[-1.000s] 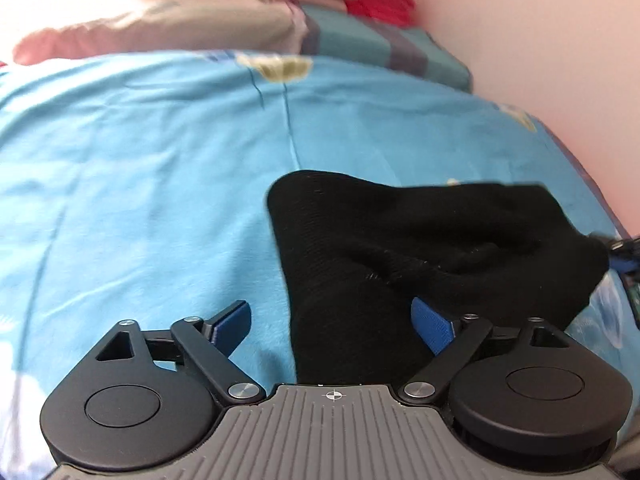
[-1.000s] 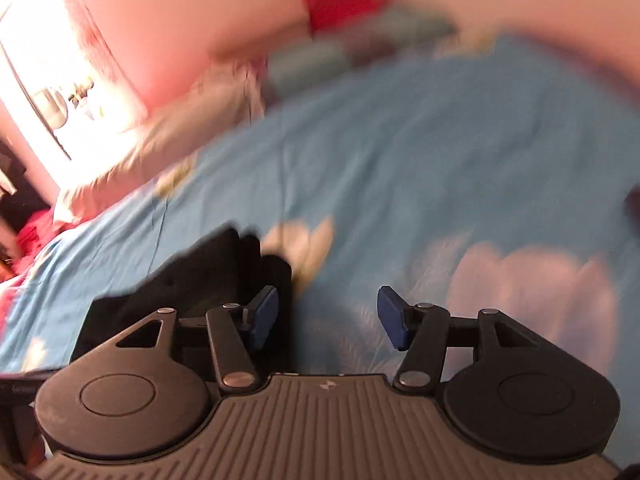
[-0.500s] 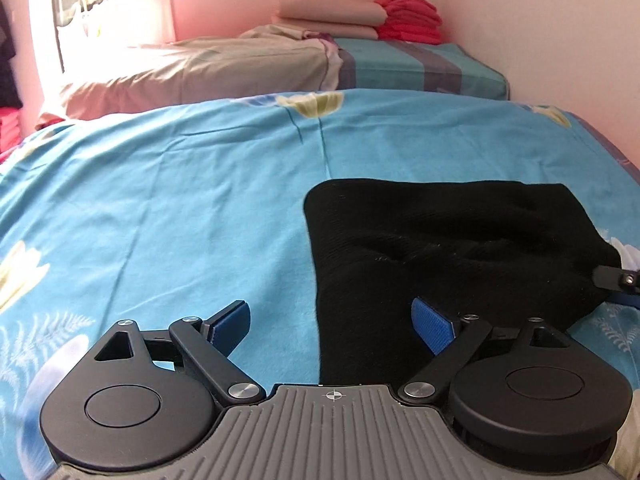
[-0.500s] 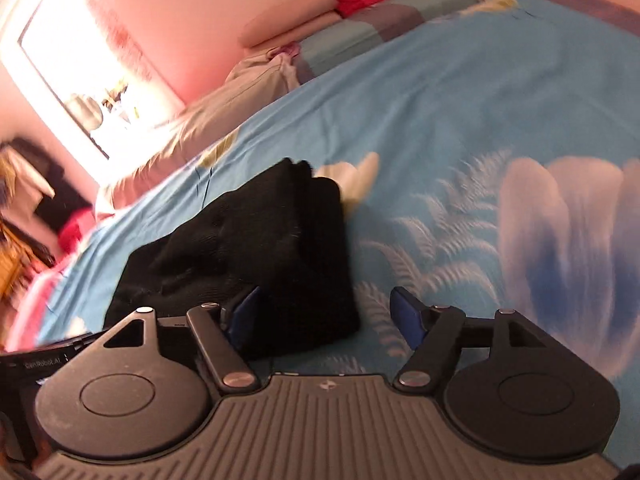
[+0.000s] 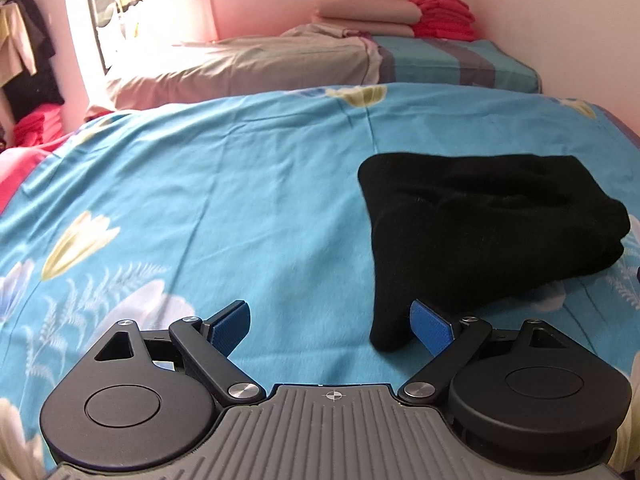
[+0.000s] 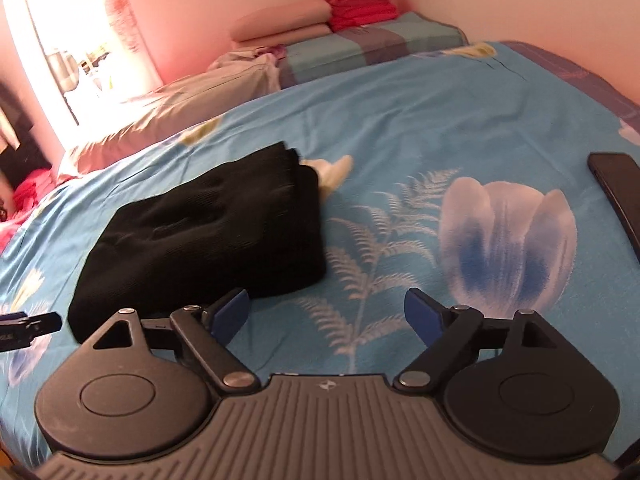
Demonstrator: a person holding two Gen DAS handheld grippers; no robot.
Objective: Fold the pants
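The black pants [image 5: 480, 220] lie folded into a thick bundle on the blue flowered bed sheet [image 5: 200, 200]. In the right wrist view the pants [image 6: 208, 232] sit ahead and to the left. My left gripper [image 5: 330, 326] is open and empty, low over the sheet, with the pants' near corner just by its right finger. My right gripper [image 6: 326, 314] is open and empty, just right of the bundle's near edge. The tip of the left gripper [image 6: 28, 326] shows at the left edge of the right wrist view.
A dark flat object [image 6: 616, 192] lies on the sheet at the far right. A beige blanket [image 5: 248, 68], a striped mattress end [image 5: 452, 60], and stacked pink and red folded cloths [image 5: 400, 12] lie at the far end by the wall.
Both grippers have pulled back from the pants and risen, so more of the bed and room shows. The pants stay folded on the sheet. Both grippers stay open.
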